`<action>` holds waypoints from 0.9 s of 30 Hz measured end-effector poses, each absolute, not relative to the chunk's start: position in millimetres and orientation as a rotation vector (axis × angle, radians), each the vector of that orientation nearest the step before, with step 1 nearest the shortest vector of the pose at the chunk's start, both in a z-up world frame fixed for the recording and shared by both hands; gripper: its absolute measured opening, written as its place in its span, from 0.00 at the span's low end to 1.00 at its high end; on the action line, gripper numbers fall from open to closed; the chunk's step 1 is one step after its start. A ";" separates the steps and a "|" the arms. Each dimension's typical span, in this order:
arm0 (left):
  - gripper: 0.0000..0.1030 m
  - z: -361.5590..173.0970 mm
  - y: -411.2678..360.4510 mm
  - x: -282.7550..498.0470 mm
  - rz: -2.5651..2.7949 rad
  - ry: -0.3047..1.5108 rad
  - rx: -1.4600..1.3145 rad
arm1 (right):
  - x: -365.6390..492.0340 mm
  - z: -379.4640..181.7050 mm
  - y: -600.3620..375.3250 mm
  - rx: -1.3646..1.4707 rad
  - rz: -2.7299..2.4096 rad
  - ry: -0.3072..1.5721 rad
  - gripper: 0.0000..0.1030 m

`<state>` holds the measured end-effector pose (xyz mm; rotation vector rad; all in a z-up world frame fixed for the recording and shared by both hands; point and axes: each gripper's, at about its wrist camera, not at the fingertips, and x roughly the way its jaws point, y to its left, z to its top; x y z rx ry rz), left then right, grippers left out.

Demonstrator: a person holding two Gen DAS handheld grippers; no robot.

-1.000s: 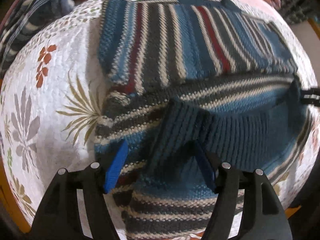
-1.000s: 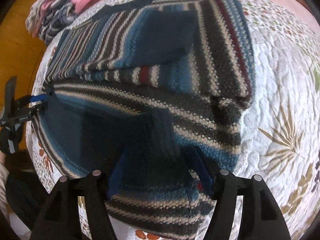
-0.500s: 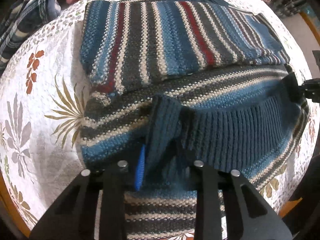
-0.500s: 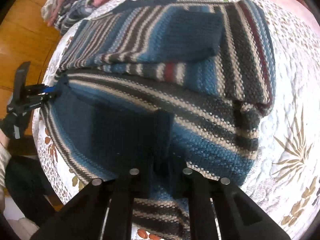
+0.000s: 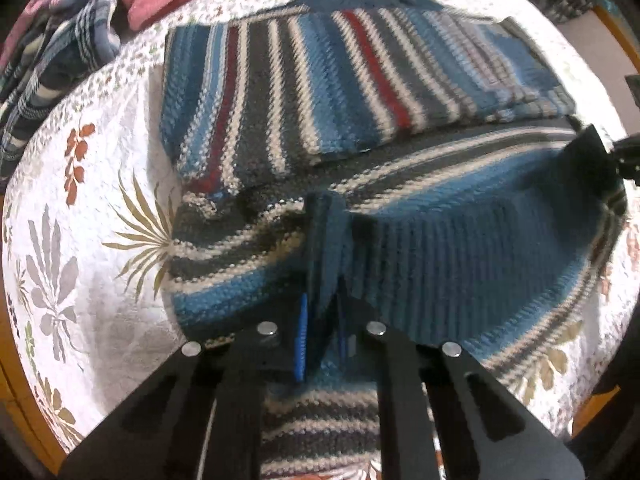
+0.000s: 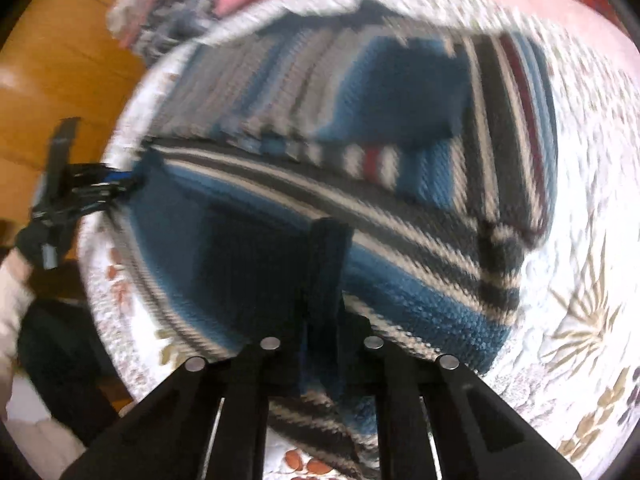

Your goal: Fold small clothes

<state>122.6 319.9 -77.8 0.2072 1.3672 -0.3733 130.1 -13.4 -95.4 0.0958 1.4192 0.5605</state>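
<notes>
Blue pads line the left gripper [image 5: 320, 340], and its jaws are pressed together on a raised pinch of ribbed teal knit, the hem of a striped sweater [image 5: 360, 92]. The right gripper [image 6: 322, 344] does the same in its own view: both jaws are closed tight on an upright fold of the dark blue hem band, which stands up between them like a ridge.

Outward from each pinch the hem stretches taut between the two grippers. In the left wrist view the right gripper shows as a dark shape at the far right edge, gripping the other corner; in the right wrist view the left gripper [image 6: 100, 188] appears at the left edge, held by a gloved hand [image 6: 36, 240] with a pale sleeve below it.

Beyond the lifted hem, the sweater's upper part lies flat on a white quilted bedspread [image 5: 80, 208] printed with leaves and fronds, its sleeves already folded across the body. At the far corner of the quilt sits a pile of other clothes [image 5: 52, 52], plaid and pink. Orange wooden floor [image 6: 60, 60] shows past the bed; the right view is motion-blurred.
</notes>
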 end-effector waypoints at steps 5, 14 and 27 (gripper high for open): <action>0.07 -45.3 326.2 101.9 -0.453 1.320 0.147 | 123.1 -54.2 -15.7 0.108 0.678 1.302 0.09; 0.07 3.2 340.7 107.6 -0.442 1.150 0.030 | 124.2 -7.9 -36.1 0.188 0.657 1.147 0.09; 0.07 36.9 345.2 212.5 -0.254 0.976 -0.102 | 218.4 14.0 -77.5 0.337 0.404 1.054 0.09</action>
